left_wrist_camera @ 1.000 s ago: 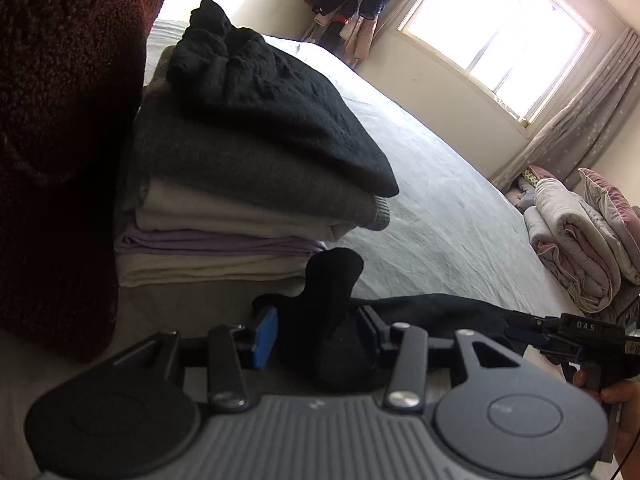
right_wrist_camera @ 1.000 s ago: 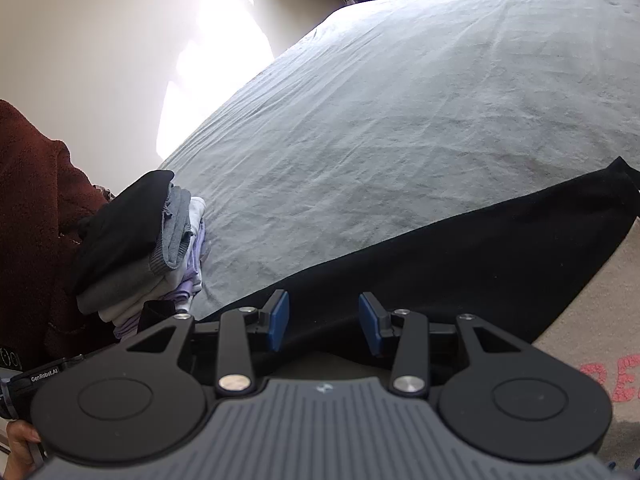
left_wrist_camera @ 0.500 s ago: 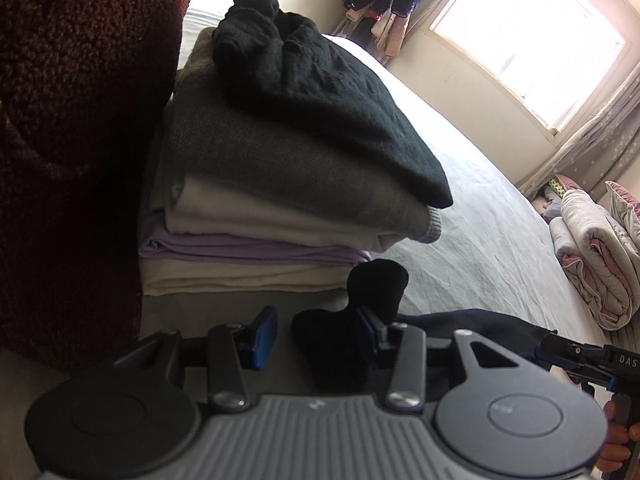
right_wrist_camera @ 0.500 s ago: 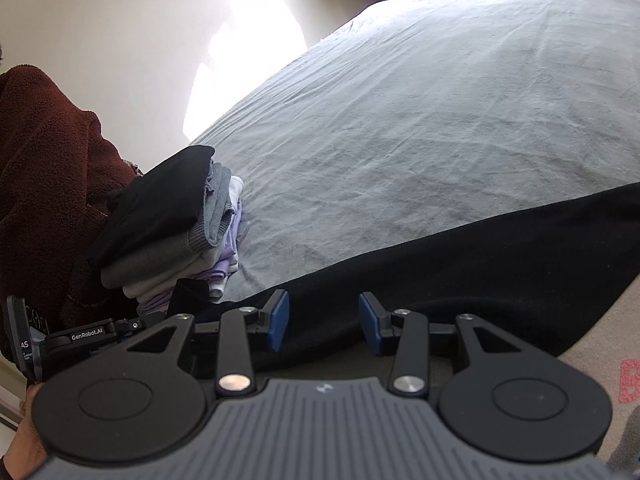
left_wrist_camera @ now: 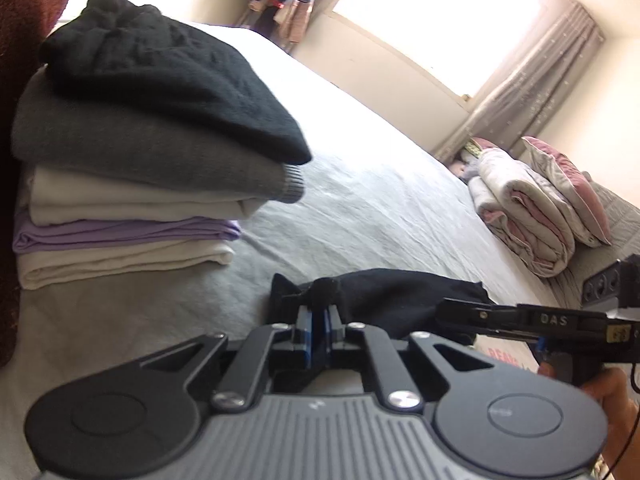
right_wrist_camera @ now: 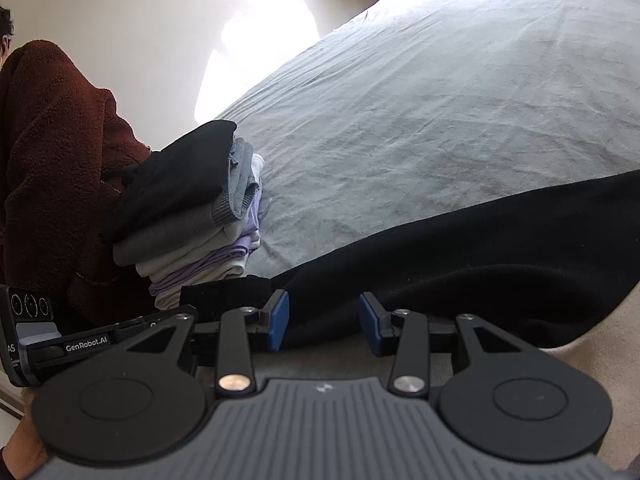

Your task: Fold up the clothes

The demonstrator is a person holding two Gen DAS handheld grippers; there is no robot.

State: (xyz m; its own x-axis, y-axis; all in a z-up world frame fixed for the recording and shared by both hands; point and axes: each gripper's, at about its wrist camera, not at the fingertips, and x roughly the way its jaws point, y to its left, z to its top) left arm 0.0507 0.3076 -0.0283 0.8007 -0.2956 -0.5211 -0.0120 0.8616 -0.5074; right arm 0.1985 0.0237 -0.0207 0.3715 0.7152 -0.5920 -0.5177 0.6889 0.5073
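**Left gripper pinched on black garment corner; right gripper open at its near edge**

Left gripper point(left_wrist_camera: 319, 322): the blue pads have just closed and stand almost together, with a bunched corner of the black garment point(left_wrist_camera: 384, 292) caught between them. The cloth rises in a small peak just beyond the fingertips and trails off to the right across the bed point(left_wrist_camera: 372, 196).

Right gripper point(right_wrist_camera: 323, 322): jaws part-open, with a clear gap between the blue pads. The near edge of the black garment point(right_wrist_camera: 480, 248) lies in and just beyond that gap; the pads do not press on it. In the left wrist view this gripper point(left_wrist_camera: 460, 316) enters from the right, its tips at the garment's far end, with part of the person's hand point(left_wrist_camera: 608, 396) on its grip.

Black garment: spread in a long band along the near edge of the grey bedsheet, flat on the right and gathered at the left end where it is gripped.

Stack of folded clothes point(left_wrist_camera: 132, 168): on the bed just left of the garment, apart from it. From the top: black knit, grey knit, off-white, lilac, cream. The layers sit level.

Surroundings: a folded quilt and pillow point(left_wrist_camera: 536, 208) lie at the far side of the bed under the window point(left_wrist_camera: 440, 20). The person's dark red fleece sleeve point(right_wrist_camera: 52, 152) stands beside the stack.
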